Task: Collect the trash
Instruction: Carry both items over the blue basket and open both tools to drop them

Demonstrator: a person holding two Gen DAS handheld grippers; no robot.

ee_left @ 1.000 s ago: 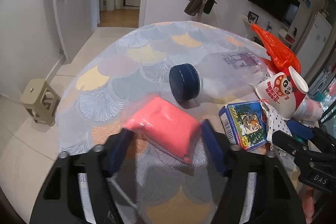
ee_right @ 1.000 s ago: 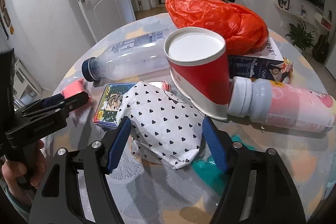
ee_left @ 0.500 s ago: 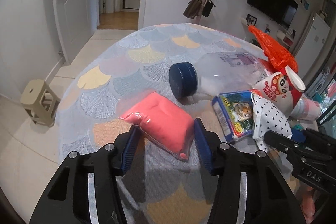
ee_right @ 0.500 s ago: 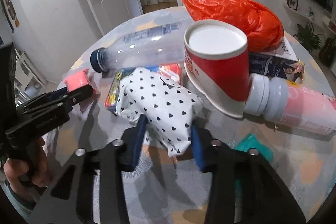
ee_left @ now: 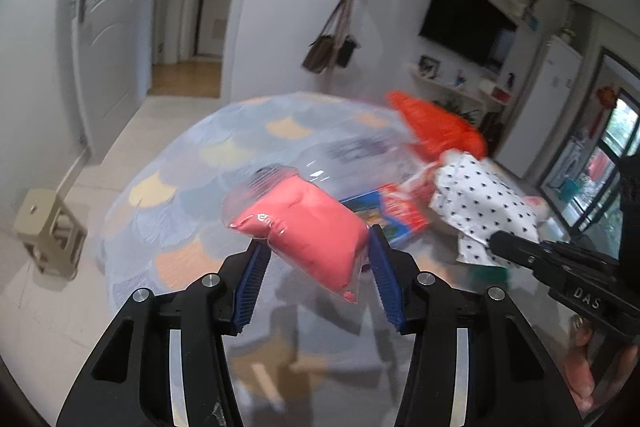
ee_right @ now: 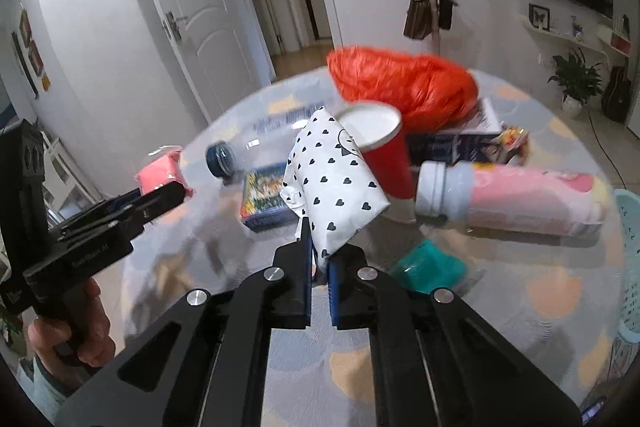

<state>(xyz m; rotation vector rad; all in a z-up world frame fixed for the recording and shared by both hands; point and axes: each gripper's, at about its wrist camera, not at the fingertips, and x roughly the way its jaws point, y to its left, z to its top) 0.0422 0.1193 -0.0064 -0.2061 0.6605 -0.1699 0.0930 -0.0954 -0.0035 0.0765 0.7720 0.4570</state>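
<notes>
My left gripper [ee_left: 316, 259] is shut on a pink packet in clear wrap [ee_left: 304, 231] and holds it up off the round table [ee_left: 188, 167]. My right gripper [ee_right: 319, 259] is shut on the lower edge of a white wrapper with black hearts [ee_right: 332, 179], also lifted above the table. The left gripper [ee_right: 160, 195] with its pink packet [ee_right: 160, 173] shows at the left of the right wrist view. The right gripper [ee_left: 504, 247] and its heart wrapper [ee_left: 480, 203] show at the right of the left wrist view.
On the table lie an orange plastic bag [ee_right: 404, 87], a red paper cup [ee_right: 380, 143], a clear bottle with a blue cap [ee_right: 220, 159], a pink bottle [ee_right: 516, 199], a blue card box [ee_right: 264, 199] and a teal scrap [ee_right: 428, 267]. A teal basket [ee_right: 628, 267] stands at the right edge.
Both grippers closed on their items and lifted them off the table: the left on the pink packet, the right on the heart wrapper.
</notes>
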